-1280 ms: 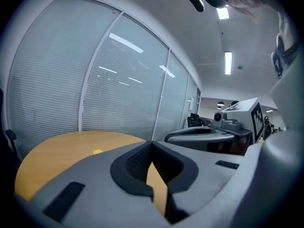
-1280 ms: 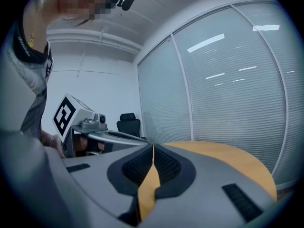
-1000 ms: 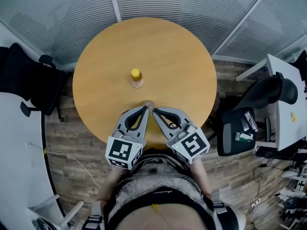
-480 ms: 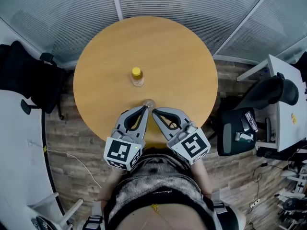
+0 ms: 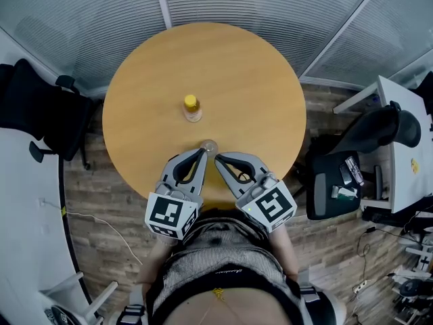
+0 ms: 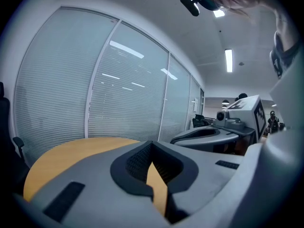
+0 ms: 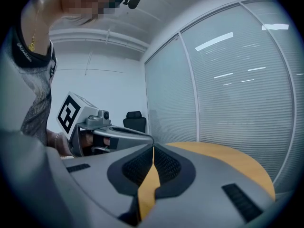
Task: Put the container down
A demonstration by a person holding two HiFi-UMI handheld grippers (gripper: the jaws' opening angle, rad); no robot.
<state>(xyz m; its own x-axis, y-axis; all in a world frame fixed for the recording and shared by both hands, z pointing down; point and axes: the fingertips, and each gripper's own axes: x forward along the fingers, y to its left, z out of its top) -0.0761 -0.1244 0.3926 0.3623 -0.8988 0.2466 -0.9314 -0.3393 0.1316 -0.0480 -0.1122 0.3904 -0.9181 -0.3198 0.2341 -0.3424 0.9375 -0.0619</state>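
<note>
Both pairs of jaws pressed together on nothing, my left gripper [image 5: 202, 154] and right gripper [image 5: 218, 158] hang over the near edge of the desk [image 5: 257, 87] while the yellow-capped container [image 5: 192, 109] stands upright mid-desk, well apart, so I judge it's down and I'd best keep clear without nudging it.

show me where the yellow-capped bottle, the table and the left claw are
yellow-capped bottle [image 5: 193, 110], head view, its clear body just below the cap
table [image 5: 243, 80], head view, bare wooden top
left claw [image 5: 202, 153], head view, where its shut fingertips meet
</note>
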